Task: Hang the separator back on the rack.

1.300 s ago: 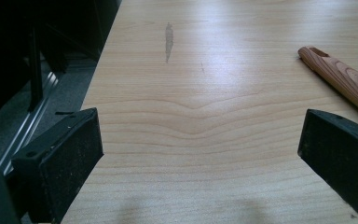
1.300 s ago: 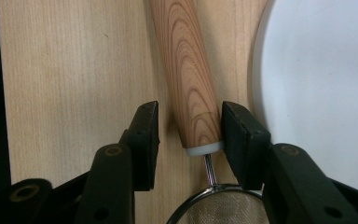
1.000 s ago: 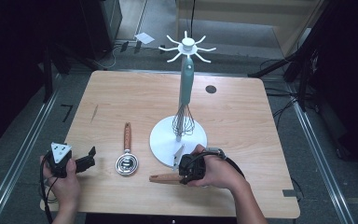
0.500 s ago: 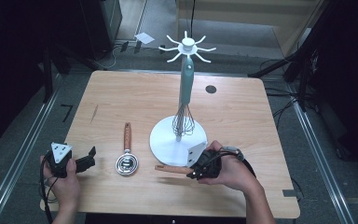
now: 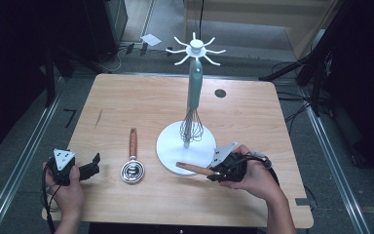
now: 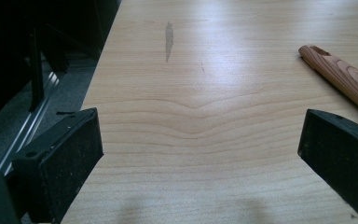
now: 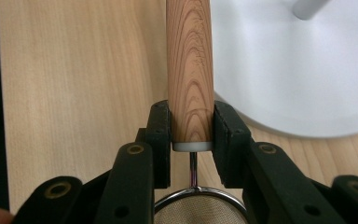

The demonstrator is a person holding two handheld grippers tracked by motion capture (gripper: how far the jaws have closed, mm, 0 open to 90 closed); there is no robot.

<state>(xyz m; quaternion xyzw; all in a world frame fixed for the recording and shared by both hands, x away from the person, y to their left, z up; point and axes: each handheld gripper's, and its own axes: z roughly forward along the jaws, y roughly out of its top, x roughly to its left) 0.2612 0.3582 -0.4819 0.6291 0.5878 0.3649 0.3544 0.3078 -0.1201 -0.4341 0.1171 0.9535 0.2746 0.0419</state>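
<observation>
We count one light wooden table and one white stand with a round base and a crown of hooks. One teal-handled wire whisk hangs on that stand. We see two wooden-handled utensils: one wooden-handled spiral coil whisk lying on the tabletop, and one wooden-handled mesh strainer, whose mesh bowl shows at the bottom of the right gripper view. We count two black two-jaw grippers, the left gripper and the right gripper, and two hands, one per gripper. One small dark round disc sits near the far right of the tabletop.
</observation>
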